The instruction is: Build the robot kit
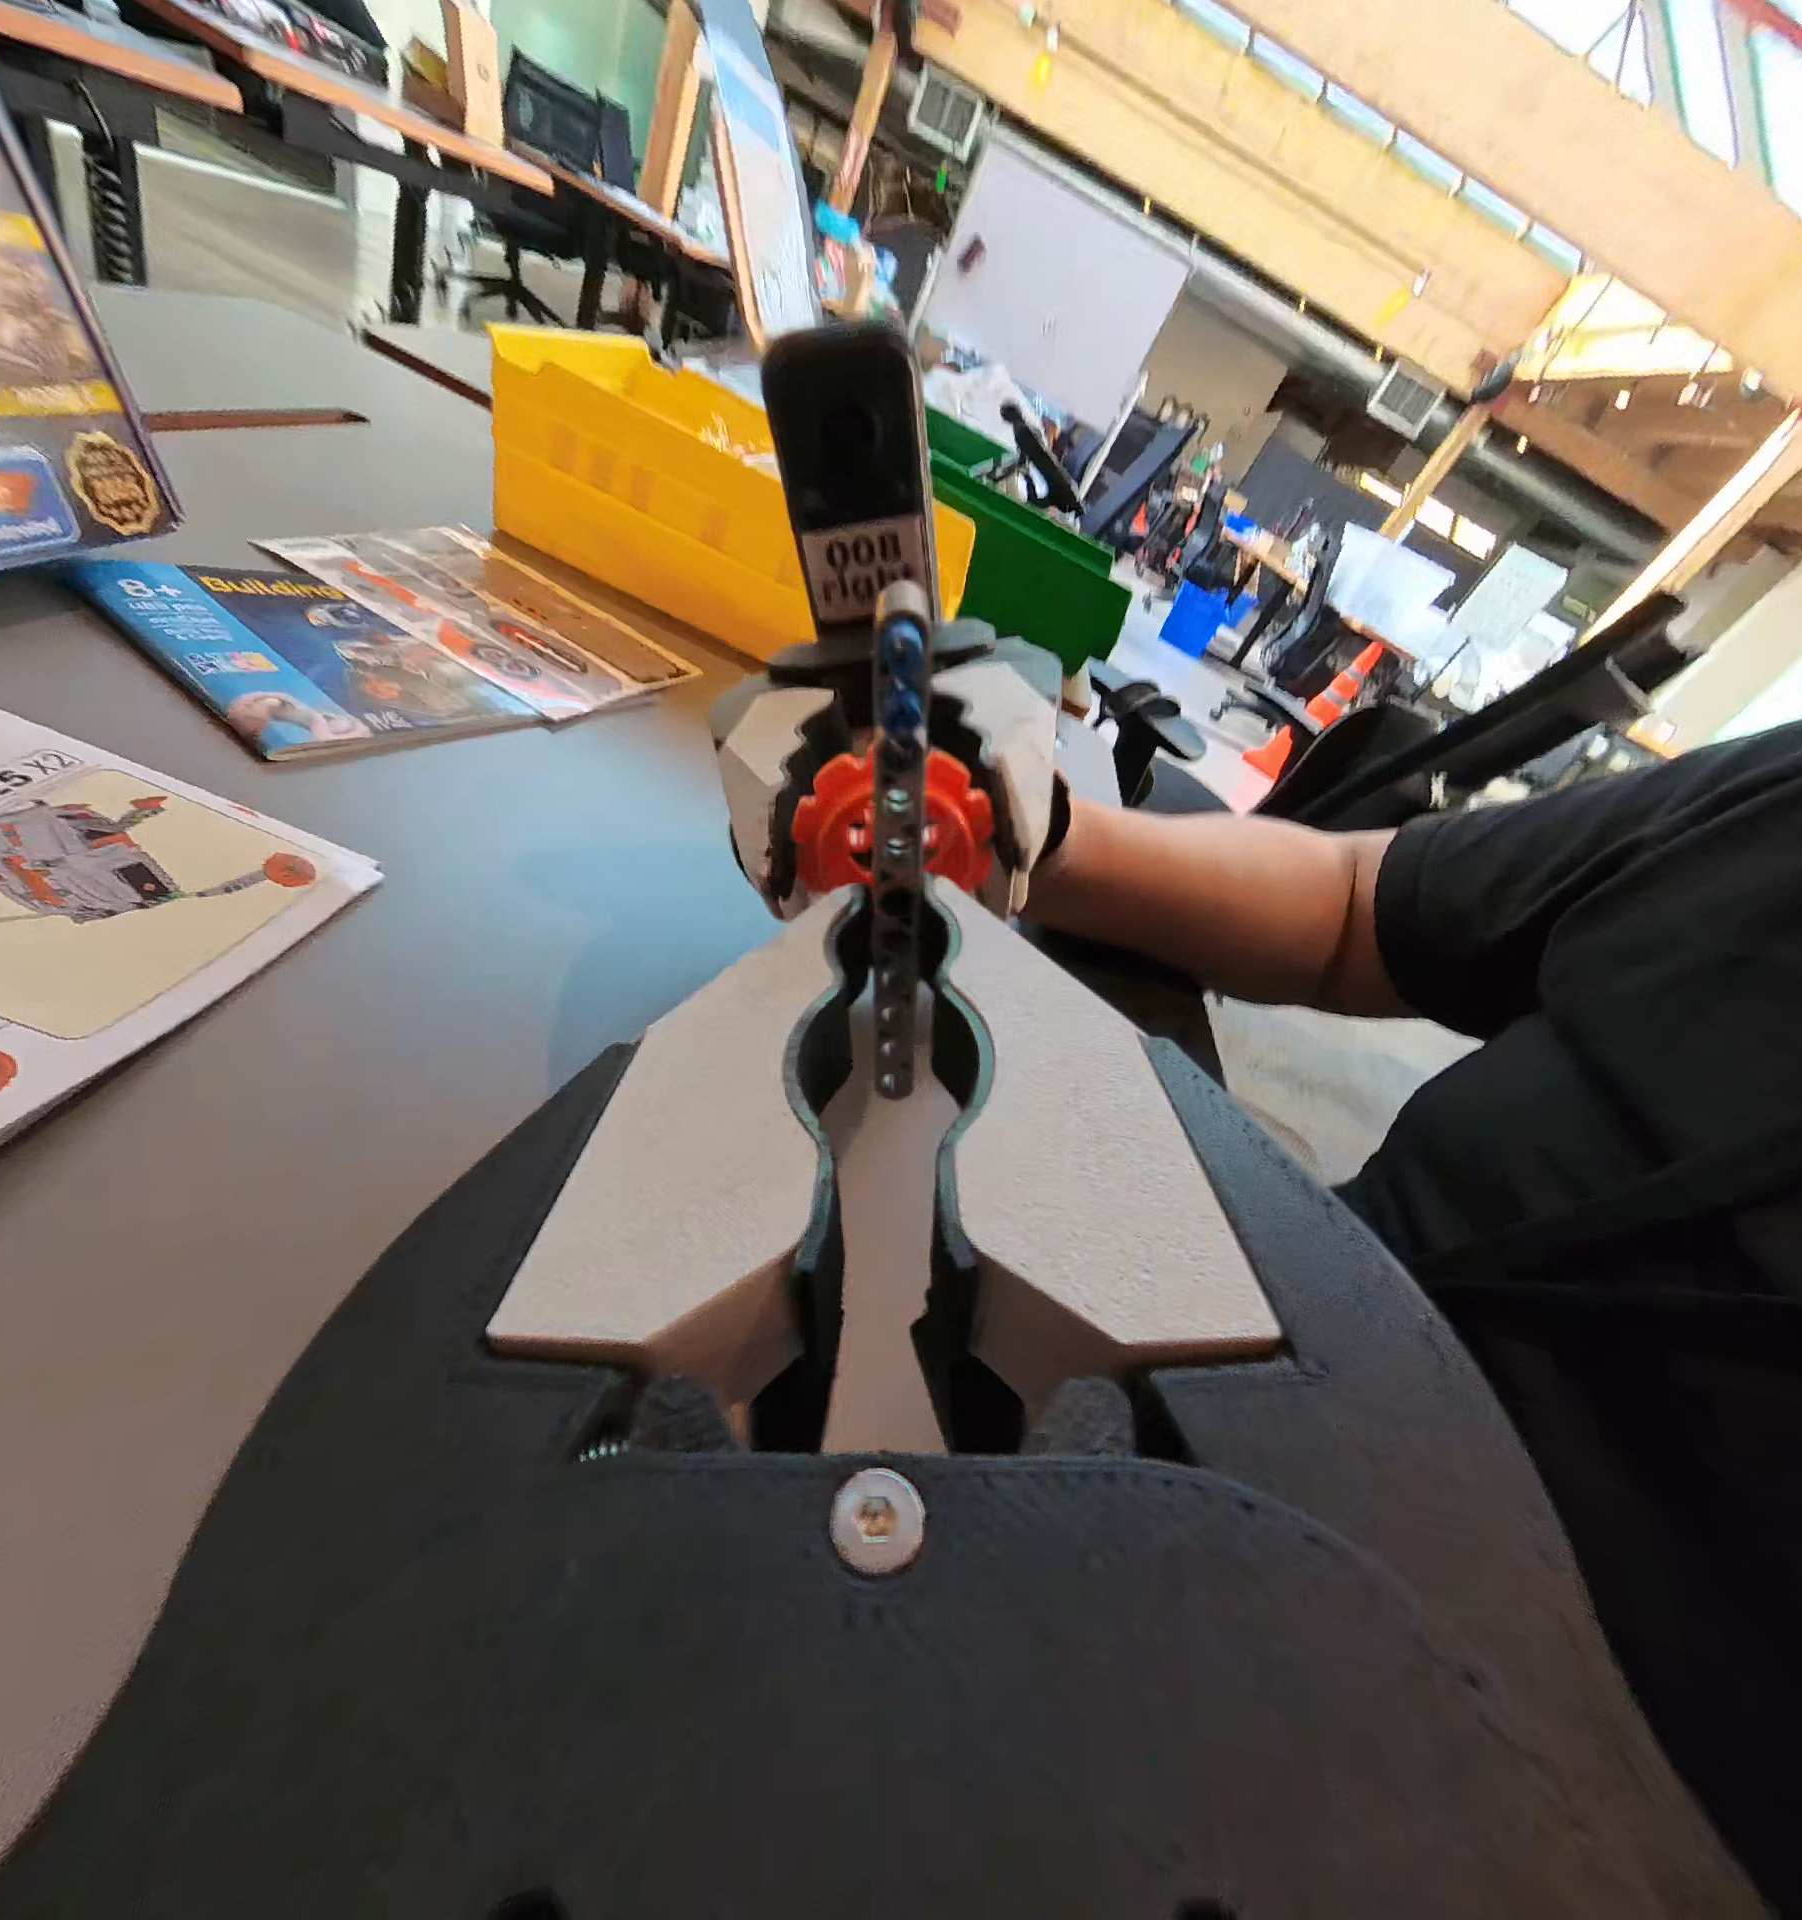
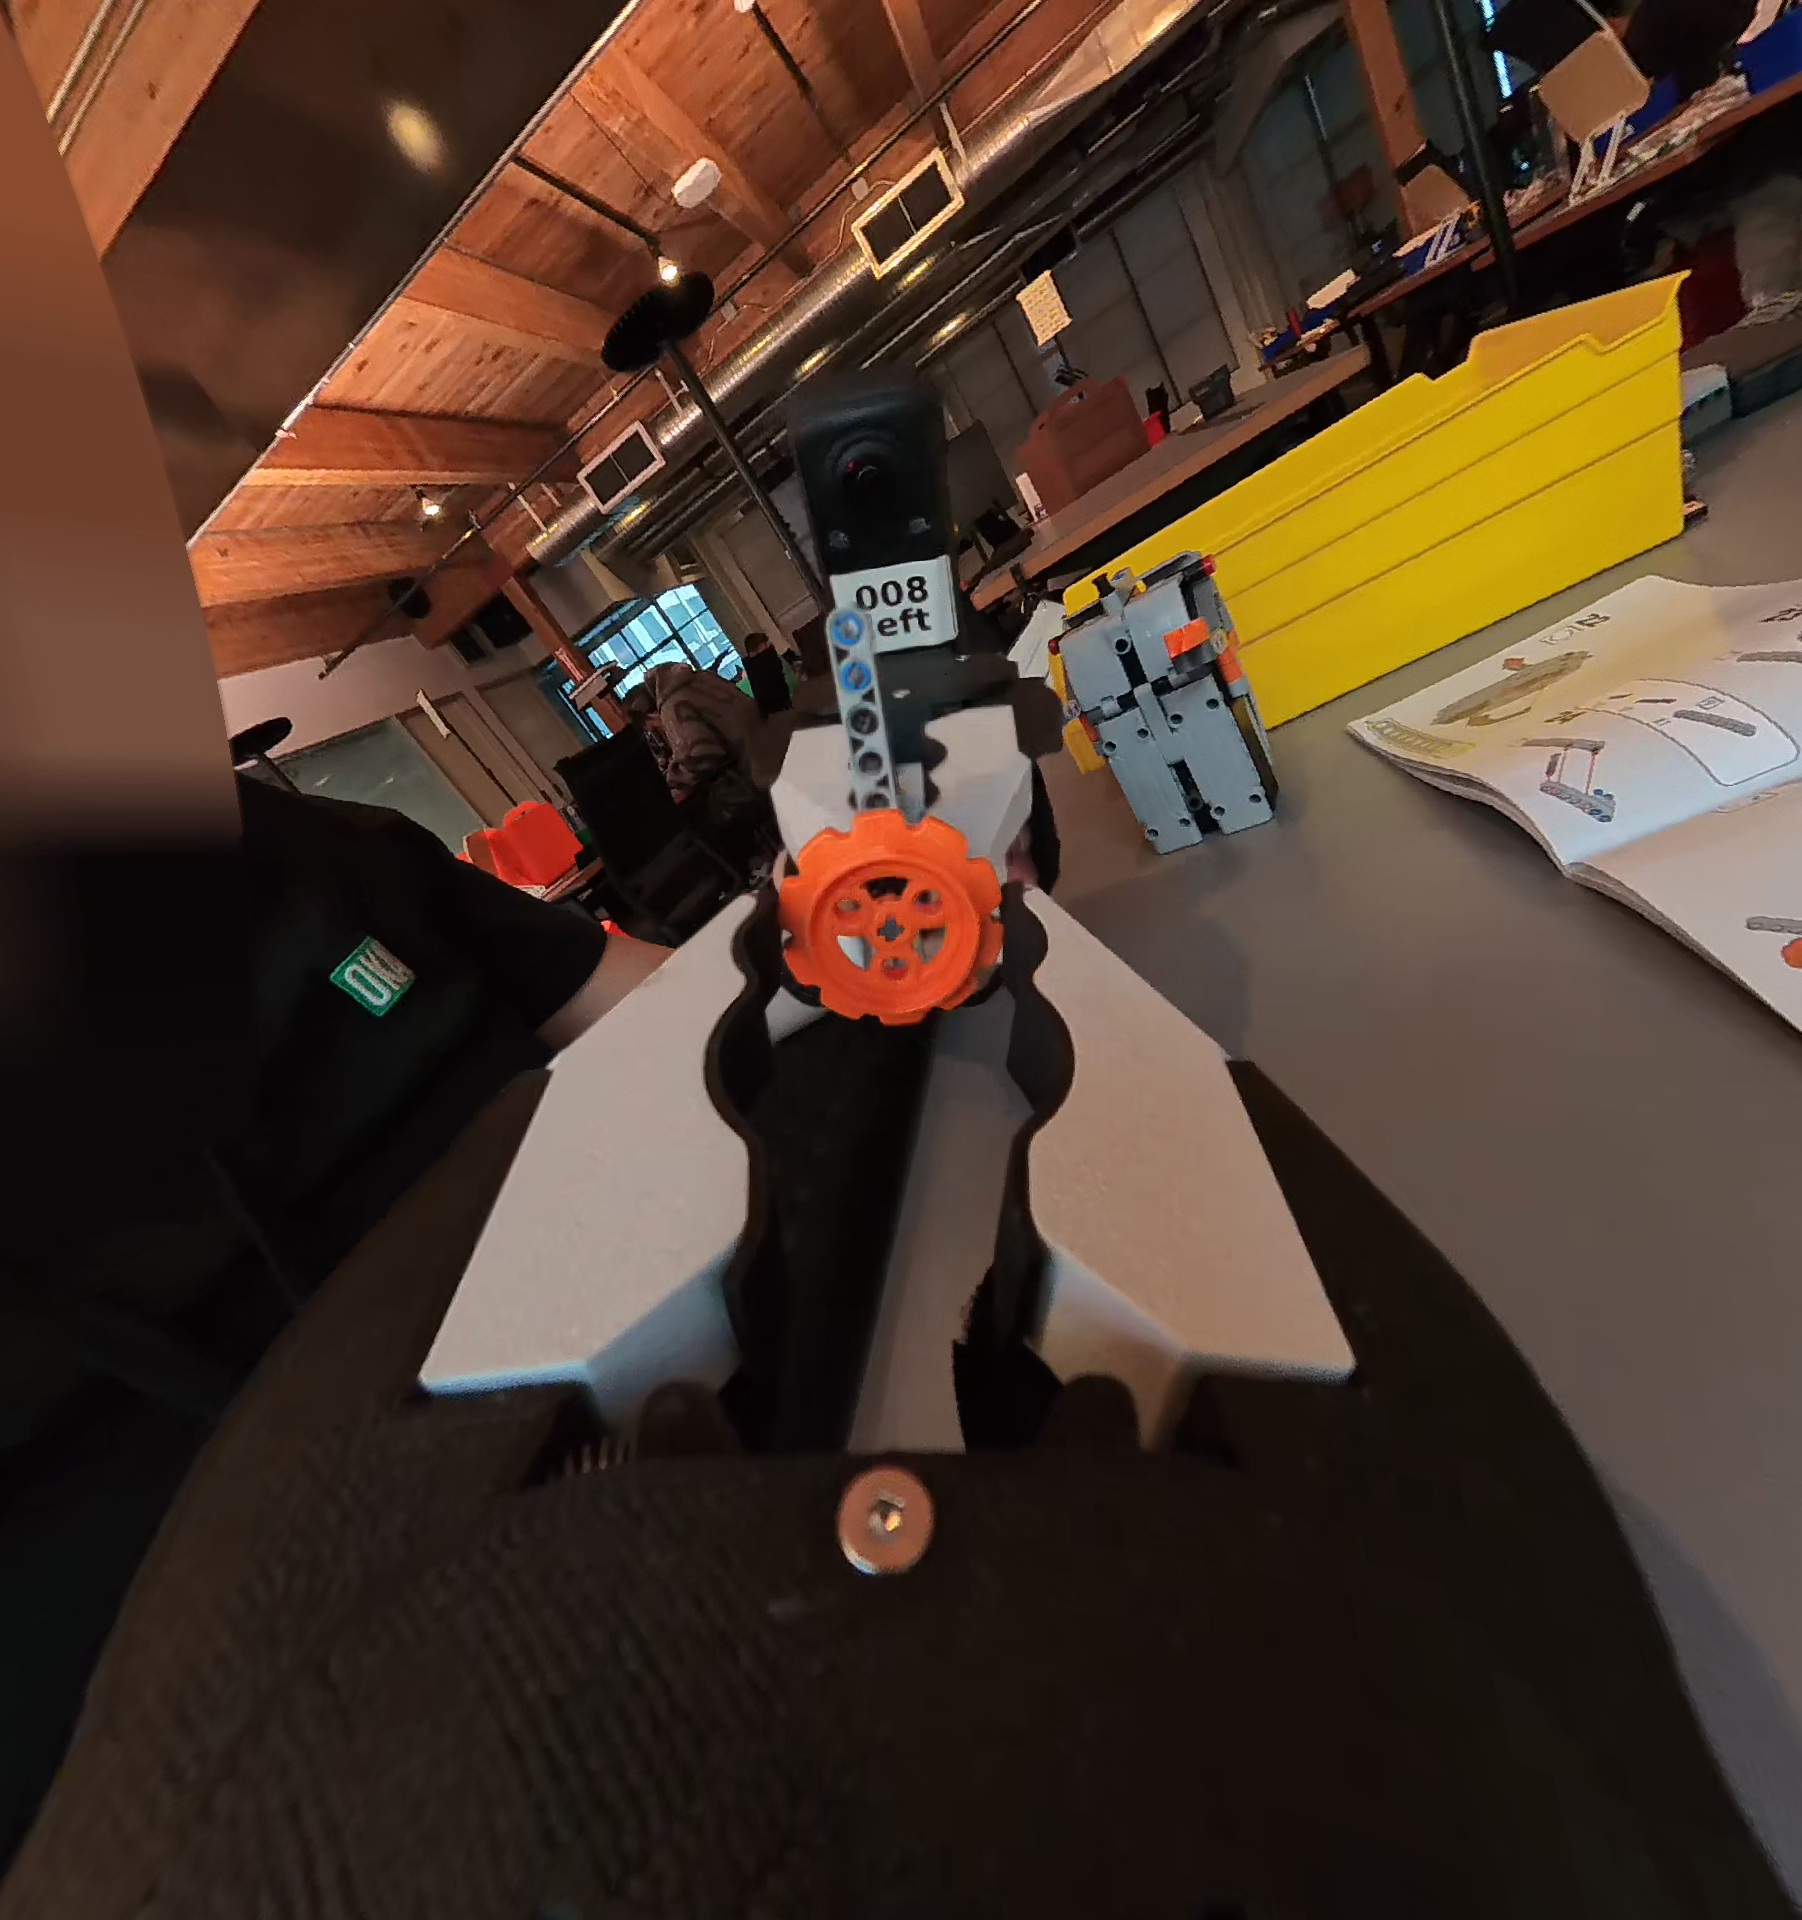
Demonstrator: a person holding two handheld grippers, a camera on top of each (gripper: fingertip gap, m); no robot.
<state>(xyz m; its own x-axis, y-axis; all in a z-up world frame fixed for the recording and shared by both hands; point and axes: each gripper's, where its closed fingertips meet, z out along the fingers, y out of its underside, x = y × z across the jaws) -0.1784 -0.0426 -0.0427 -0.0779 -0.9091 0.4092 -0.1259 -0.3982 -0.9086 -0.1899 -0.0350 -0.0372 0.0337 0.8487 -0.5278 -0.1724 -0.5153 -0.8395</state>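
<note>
Grey tabletop [image 1: 523, 935] runs beneath two handheld grippers that meet nose to nose, raised above it in a timber-ceilinged workshop. Left gripper [image 1: 892, 914] is clamped on a thin grey perforated beam [image 1: 895, 831], which stands upright on edge between its pale fingers and carries blue pins near its top end. Right gripper [image 2: 892, 966] is clenched on a single orange toothed wheel [image 2: 892, 928], pressed flat against the lower stretch of that beam; from the right wrist view the wheel's face fills the gap between the fingertips, with the beam rising behind it. Both pieces hang in the air, not resting on the table. Open table lies to the left of the left gripper, bounded by printed matter: one open instruction booklet [image 1: 97, 914] near the edge, two glossy booklets [image 1: 377, 655] farther back, and one upright product box [image 1: 24, 343] at the far left. One yellow bin [image 1: 648, 488] and one green bin [image 1: 1022, 561] line the far side. One grey brick-built assembly [image 2: 1167, 707] stands just before the yellow bin, apart from the grippers. A person's black sleeve [image 1: 1603, 935] closes the right side.
</note>
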